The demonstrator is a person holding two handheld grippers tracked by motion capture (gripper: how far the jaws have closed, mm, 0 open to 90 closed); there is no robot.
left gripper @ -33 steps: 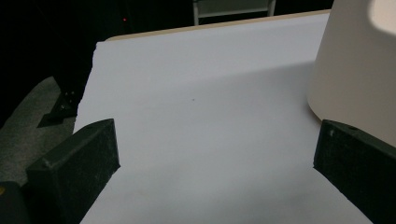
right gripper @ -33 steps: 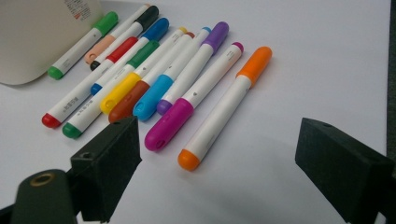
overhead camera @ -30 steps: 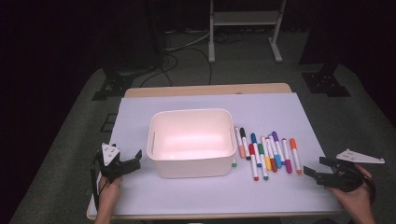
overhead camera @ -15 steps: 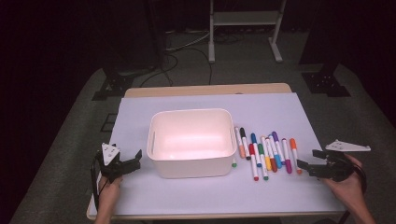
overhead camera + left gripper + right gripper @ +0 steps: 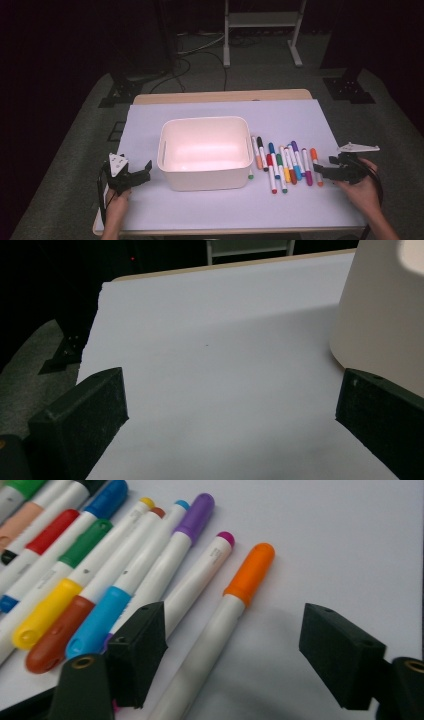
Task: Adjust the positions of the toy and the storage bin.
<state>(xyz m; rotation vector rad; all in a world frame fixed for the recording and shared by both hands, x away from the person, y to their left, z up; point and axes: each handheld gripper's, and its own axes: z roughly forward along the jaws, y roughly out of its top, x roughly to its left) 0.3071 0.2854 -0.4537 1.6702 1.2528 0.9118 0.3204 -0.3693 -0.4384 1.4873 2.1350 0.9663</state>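
Right gripper [image 5: 232, 650], jaws apart, straddles the orange-capped white marker [image 5: 220, 622] nearest the desk's right edge; next: close squarely, lift toward white plastic bin [image 5: 205, 150].

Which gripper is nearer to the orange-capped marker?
Right. The right gripper is open around the orange-capped marker; the left gripper is beyond the white bin.

light: bright table [image 5: 300, 220], dark surround | glare: bin [image 5: 205, 150] washed out | blur: soft close-ups
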